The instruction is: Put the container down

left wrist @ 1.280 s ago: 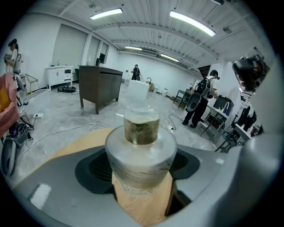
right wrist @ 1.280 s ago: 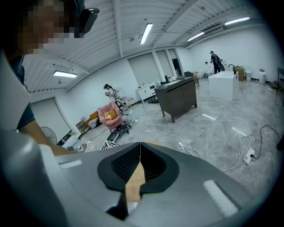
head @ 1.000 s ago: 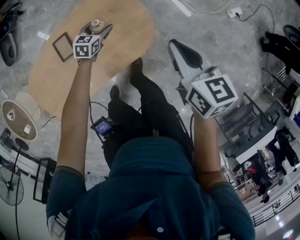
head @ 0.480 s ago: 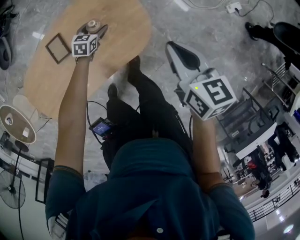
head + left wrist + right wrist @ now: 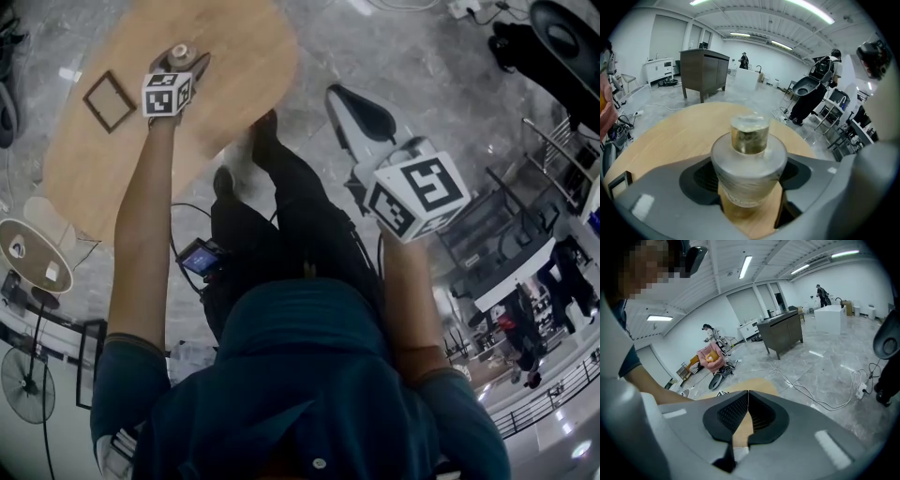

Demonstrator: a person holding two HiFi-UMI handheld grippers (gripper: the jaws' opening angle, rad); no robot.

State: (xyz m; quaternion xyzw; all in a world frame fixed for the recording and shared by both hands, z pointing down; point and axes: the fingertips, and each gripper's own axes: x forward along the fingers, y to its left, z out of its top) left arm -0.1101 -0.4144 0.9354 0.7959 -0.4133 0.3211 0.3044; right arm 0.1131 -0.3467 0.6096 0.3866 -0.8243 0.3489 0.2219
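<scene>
A frosted glass container [image 5: 749, 164] with a clear, gold-tinted cap sits between the jaws of my left gripper [image 5: 749, 176], which is shut on its body. In the head view, that left gripper [image 5: 178, 61] holds the container [image 5: 180, 51] over the oval wooden table [image 5: 244, 56], near its middle. I cannot tell whether its base touches the wood. My right gripper [image 5: 349, 101] hangs over the grey floor to the right of the table. Its jaws [image 5: 748, 397] are shut with nothing between them.
A small dark picture frame [image 5: 107, 100] lies on the table left of the container. The person's legs and shoes [image 5: 267, 141] stand at the table's near edge. A round side table [image 5: 33, 258] and a fan [image 5: 26, 384] are at the left; racks stand at the right.
My left gripper has sunk toward the tabletop with the container still in its jaws. The right gripper has dropped slightly and stays shut.
</scene>
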